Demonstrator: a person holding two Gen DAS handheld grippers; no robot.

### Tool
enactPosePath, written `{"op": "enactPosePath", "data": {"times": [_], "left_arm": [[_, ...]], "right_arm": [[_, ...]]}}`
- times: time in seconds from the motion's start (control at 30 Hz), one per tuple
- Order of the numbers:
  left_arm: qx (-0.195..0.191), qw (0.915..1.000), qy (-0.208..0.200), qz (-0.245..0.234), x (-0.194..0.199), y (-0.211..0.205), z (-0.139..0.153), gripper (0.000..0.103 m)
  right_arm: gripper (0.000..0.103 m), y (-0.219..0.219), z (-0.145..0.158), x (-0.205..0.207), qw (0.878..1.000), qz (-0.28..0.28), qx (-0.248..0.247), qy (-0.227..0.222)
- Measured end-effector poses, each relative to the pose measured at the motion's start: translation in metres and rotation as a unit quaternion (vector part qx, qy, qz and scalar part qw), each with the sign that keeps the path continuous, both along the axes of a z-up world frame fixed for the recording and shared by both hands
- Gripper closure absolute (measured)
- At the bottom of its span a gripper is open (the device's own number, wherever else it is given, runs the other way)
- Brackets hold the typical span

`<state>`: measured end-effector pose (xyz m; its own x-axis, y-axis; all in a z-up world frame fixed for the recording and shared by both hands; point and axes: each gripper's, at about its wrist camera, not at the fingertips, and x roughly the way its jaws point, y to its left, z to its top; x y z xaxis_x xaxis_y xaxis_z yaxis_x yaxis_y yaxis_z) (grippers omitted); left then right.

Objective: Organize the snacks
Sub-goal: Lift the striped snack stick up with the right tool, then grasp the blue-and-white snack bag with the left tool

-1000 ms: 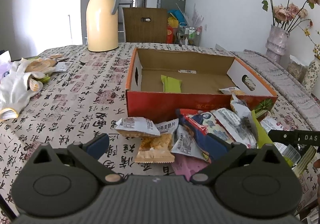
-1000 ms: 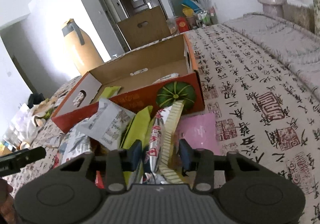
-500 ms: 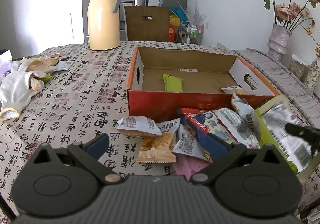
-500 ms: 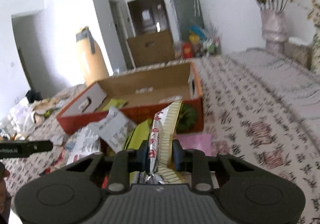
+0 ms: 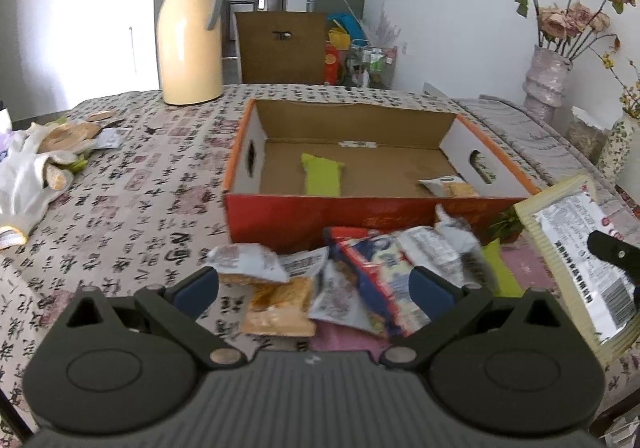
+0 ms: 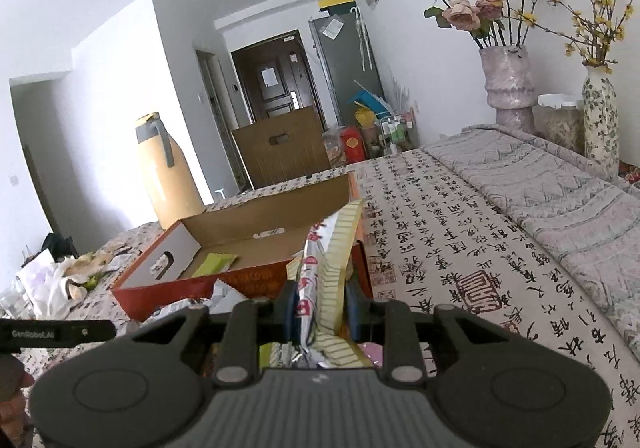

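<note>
An open red cardboard box [image 5: 360, 214] stands on the table, with a green snack bar [image 5: 322, 178] and a small cracker pack [image 5: 448, 186] inside. A heap of snack packets [image 5: 352, 272] lies in front of it. My left gripper [image 5: 314, 286] is open and empty, low over the heap. My right gripper [image 6: 320, 304] is shut on a striped yellow-and-silver snack bag [image 6: 330, 260], held up off the table right of the box [image 6: 240, 252]. The bag also shows in the left wrist view [image 5: 576, 252].
A yellow thermos jug [image 5: 190, 34] stands behind the box at the left. White gloves and wrappers [image 5: 36, 172] lie at the left edge. Flower vases [image 6: 508, 84] stand at the far right. A brown carton [image 5: 280, 46] stands beyond the table.
My right gripper closed on the striped bag and lifted it out of the heap, tilting upward. My left gripper stayed open and drifted slightly forward.
</note>
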<state>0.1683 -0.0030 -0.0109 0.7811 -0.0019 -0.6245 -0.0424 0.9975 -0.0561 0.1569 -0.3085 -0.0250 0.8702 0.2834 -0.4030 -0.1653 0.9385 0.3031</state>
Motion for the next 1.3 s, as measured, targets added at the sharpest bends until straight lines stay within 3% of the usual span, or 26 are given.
{"op": "enactPosePath", "data": {"times": [0.4, 0.87, 0.97, 1.13, 1.3], "left_arm": [[0.019, 0.9988, 0.038, -0.024, 0.027, -0.056, -0.005, 0.000], [0.077, 0.9934, 0.084, 0.004, 0.051, -0.090, -0.025, 0.000], [0.078, 0.9929, 0.089, 0.010, 0.053, -0.090, -0.027, 0.004], [0.082, 0.9922, 0.094, -0.001, 0.050, -0.093, -0.028, 0.021], [0.074, 0.9933, 0.089, 0.003, 0.046, -0.089, -0.026, 0.028]], "right_arm": [[0.079, -0.028, -0.013, 0.003, 0.999, -0.007, 0.045, -0.004], [0.079, -0.057, -0.035, 0.014, 0.995, -0.004, 0.101, 0.008], [0.079, -0.058, -0.037, 0.014, 0.994, -0.002, 0.105, 0.008], [0.079, -0.059, -0.039, 0.014, 0.994, 0.003, 0.113, 0.012], [0.079, -0.056, -0.037, 0.011, 0.993, 0.006, 0.114, 0.011]]}}
